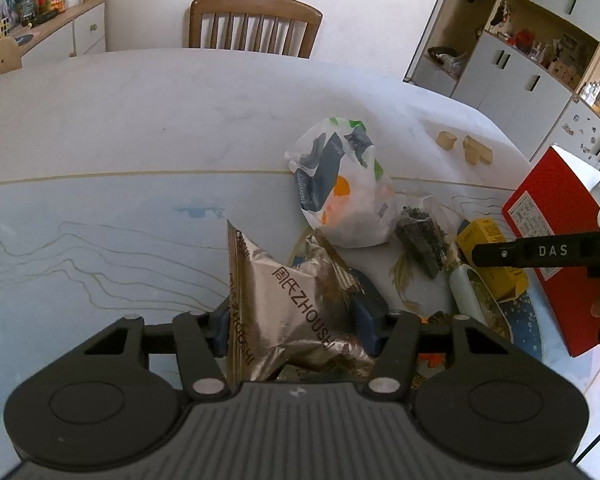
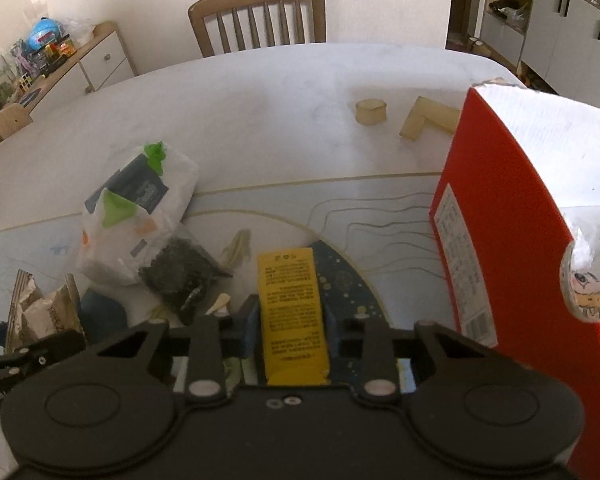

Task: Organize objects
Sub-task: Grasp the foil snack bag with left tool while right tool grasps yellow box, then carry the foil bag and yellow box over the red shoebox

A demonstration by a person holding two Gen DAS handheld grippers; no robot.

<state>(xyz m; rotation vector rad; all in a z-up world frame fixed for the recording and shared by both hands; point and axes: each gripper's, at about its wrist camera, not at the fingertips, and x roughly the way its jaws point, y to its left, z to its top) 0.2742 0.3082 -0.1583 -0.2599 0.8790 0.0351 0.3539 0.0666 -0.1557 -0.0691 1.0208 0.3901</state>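
My left gripper [image 1: 296, 320] is shut on a crinkled silver foil packet [image 1: 284, 304] printed ZHOUSHI, held just above the table. My right gripper [image 2: 290, 324] is shut on a small yellow box [image 2: 290, 312] with black print; the same box [image 1: 490, 256] shows in the left wrist view under the right gripper's body. A white plastic bag [image 1: 340, 188] with a dark blue pack inside lies in the middle; it also shows in the right wrist view [image 2: 136, 208]. A clear bag of dark dried stuff [image 2: 180, 276] lies beside it.
A tall red carton [image 2: 512, 248] stands at the right, close to my right gripper. Wooden blocks [image 2: 420, 118] lie behind it on the white table [image 2: 260, 112]. A wooden chair [image 2: 260, 16] stands at the far edge. Cabinets and shelves line the walls.
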